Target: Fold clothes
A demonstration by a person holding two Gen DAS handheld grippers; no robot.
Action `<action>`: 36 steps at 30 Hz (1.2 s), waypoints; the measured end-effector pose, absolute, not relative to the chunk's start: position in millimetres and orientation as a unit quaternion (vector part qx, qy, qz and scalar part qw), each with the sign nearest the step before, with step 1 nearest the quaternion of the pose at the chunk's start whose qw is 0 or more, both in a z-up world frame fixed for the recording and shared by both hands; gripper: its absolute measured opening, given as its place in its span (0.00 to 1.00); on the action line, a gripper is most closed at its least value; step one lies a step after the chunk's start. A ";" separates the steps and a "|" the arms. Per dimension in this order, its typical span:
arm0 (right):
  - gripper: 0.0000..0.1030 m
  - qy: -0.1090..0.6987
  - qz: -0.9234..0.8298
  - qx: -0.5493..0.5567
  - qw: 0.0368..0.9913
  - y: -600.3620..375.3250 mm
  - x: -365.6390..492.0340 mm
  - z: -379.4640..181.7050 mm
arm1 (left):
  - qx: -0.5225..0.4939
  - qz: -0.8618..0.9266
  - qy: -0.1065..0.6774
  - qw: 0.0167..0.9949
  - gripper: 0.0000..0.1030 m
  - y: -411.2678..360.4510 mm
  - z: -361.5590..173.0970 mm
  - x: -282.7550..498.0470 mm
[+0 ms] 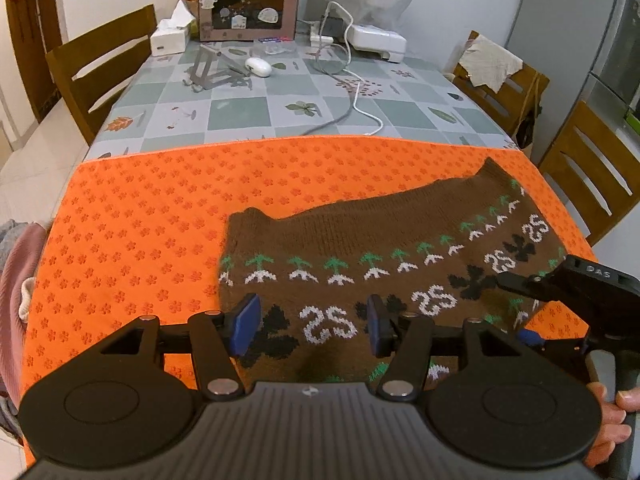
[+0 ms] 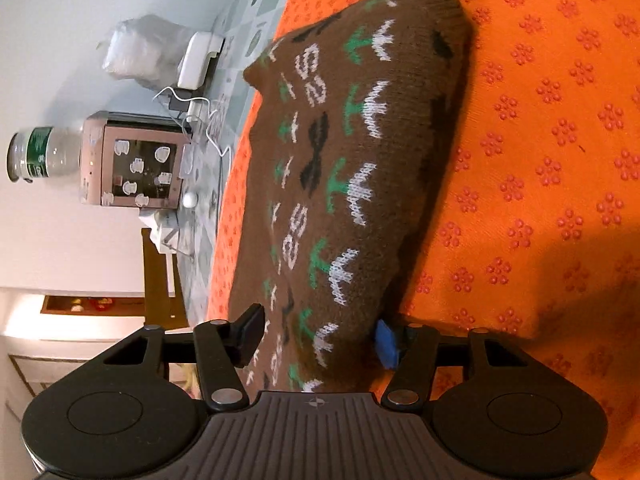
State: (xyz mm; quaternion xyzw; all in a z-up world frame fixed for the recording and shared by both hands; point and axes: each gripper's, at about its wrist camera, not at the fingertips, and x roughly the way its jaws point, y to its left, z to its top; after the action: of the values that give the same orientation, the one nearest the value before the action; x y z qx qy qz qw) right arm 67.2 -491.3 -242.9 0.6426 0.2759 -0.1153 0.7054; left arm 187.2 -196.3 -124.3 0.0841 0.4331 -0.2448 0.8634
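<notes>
Because the brown knit sweater [image 1: 360, 256] is soft, thick and limp, expect sag; take it at an edge. Left view: your left gripper [image 1: 312, 326] hovers wide over its near edge, on the orange mat [image 1: 132, 216] covering the surface. Right view: your right gripper [image 2: 318, 340], rolled sideways, straddles the sweater's edge, fingers wide.

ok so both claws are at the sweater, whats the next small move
Probably close the right claw: it is open, straddling the near edge of the brown patterned knit sweater on the orange flower-print mat. The left claw hovers open over it.
</notes>
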 end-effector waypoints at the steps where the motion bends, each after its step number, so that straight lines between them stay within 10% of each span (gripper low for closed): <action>1: 0.16 0.273 -0.109 0.641 0.709 -493.5 68.9 -242.0 | 0.088 -0.249 0.431 0.863 0.62 -196.3 -121.9 184.9; 27: 0.15 0.186 0.111 0.308 0.927 -529.6 111.4 -38.4 | -0.061 -0.355 0.444 0.821 0.60 -322.2 -137.9 200.6; 36: 0.15 0.234 0.184 0.232 0.926 -511.1 108.5 -44.4 | -0.079 -0.297 0.439 0.844 0.60 -289.6 -148.0 197.0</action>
State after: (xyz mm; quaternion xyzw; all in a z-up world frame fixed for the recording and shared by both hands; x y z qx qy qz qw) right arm 108.5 -511.1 -44.4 0.2323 0.2345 0.1843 0.9258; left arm 197.0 -289.6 -148.0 -0.0795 0.4391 -0.2968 0.8443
